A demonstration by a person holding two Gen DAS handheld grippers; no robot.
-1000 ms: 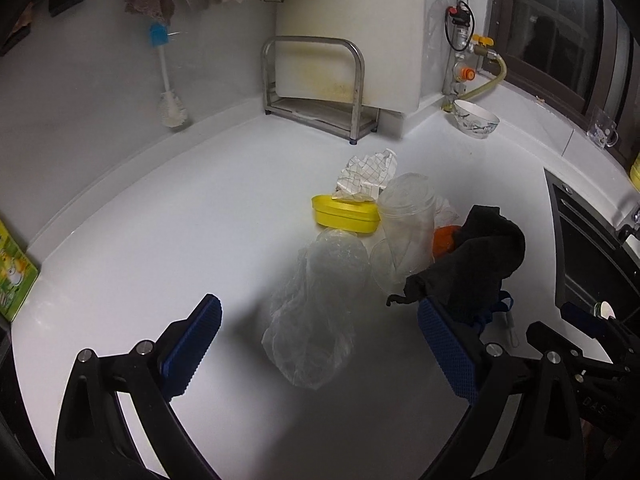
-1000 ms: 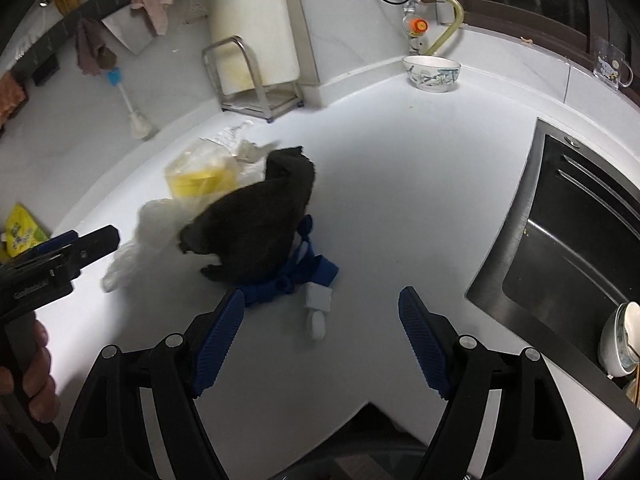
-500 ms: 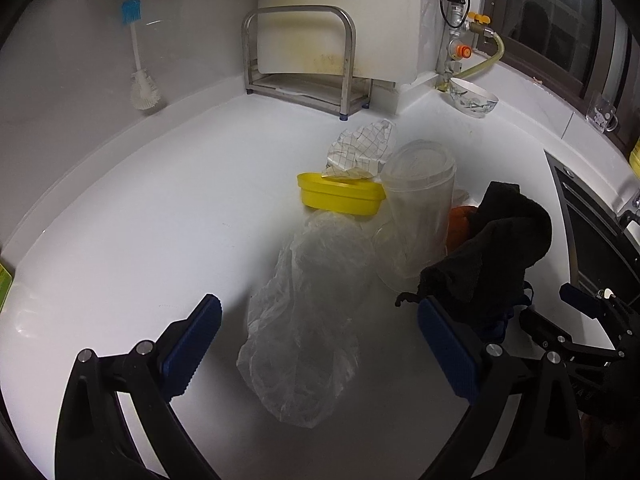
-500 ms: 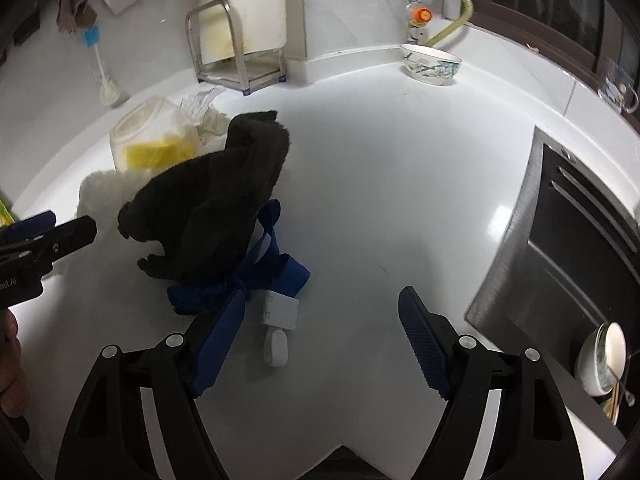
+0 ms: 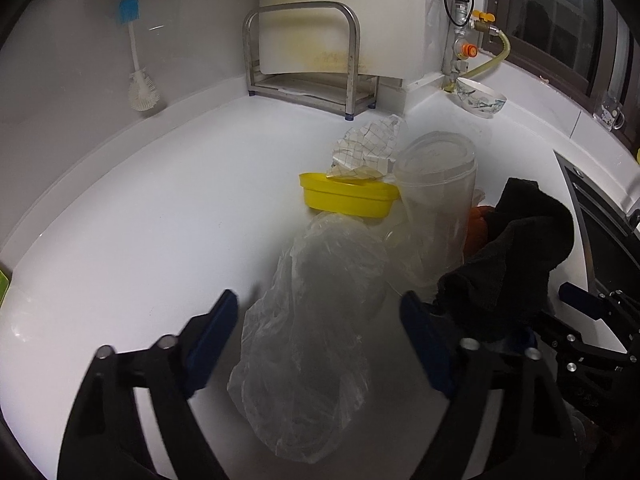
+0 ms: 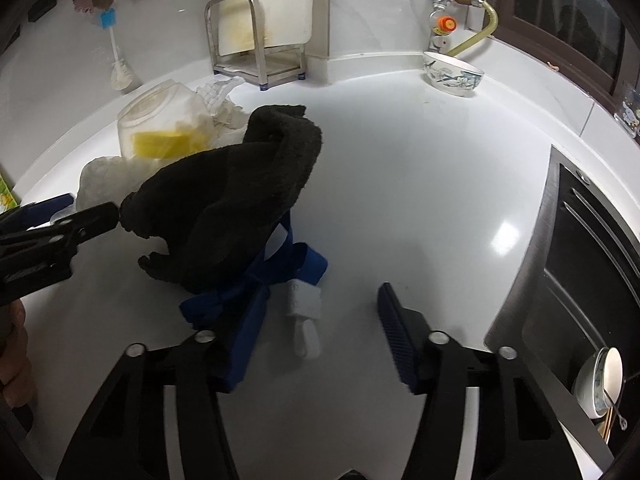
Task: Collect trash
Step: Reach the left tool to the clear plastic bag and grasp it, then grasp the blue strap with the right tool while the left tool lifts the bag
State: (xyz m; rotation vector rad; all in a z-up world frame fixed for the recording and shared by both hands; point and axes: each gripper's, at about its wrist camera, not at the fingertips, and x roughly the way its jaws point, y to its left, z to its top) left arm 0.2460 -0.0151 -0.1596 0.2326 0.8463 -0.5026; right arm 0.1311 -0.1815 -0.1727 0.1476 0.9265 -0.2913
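White countertop held the trash: left gripper was closing around the clear plastic bag, right gripper closing over a small white bottle; slippery film might slide free, bottle roll away.

We see the orange object only as a sliver behind the black cloth; the blue strap runs under that cloth; the sink is cut off at the edge.

bag before tub, cloth right
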